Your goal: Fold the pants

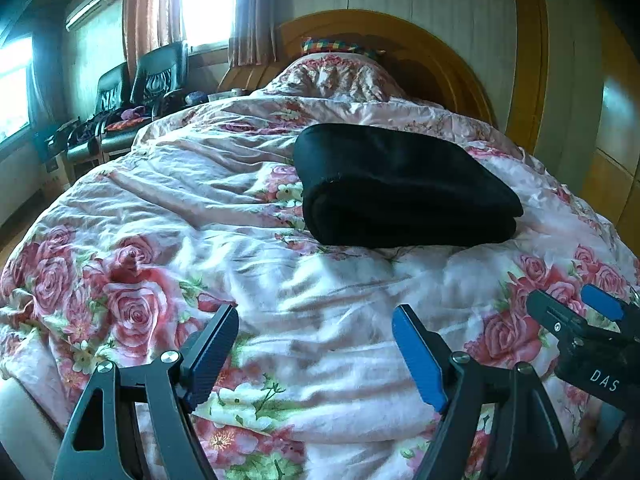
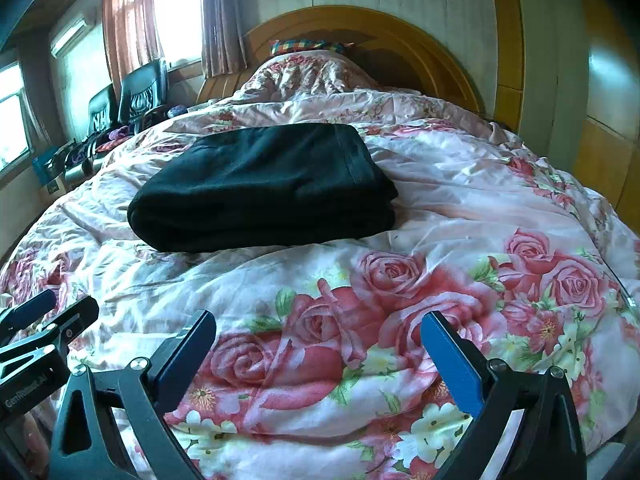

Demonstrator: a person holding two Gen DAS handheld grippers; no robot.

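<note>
The black pants (image 1: pixel 400 188) lie folded into a thick rectangular bundle on the floral quilt (image 1: pixel 200 184), in the middle of the bed. In the right wrist view the same pants (image 2: pixel 264 184) sit left of centre, layers stacked. My left gripper (image 1: pixel 316 316) hovers low over the quilt near the bed's foot, open, nothing between its blue-padded fingers, well short of the pants. My right gripper (image 2: pixel 320 328) is also open and empty, beside the left one; it shows at the left wrist view's right edge (image 1: pixel 576 300), and the left gripper shows at the right wrist view's left edge (image 2: pixel 60 308).
A wooden arched headboard (image 1: pixel 384 32) and a quilt-covered pillow mound (image 1: pixel 336 76) stand at the bed's far end. Two dark armchairs (image 1: pixel 136 88) with clutter line the left wall under curtained windows (image 1: pixel 200 4). Wooden cabinets (image 2: pixel 608 120) run along the right.
</note>
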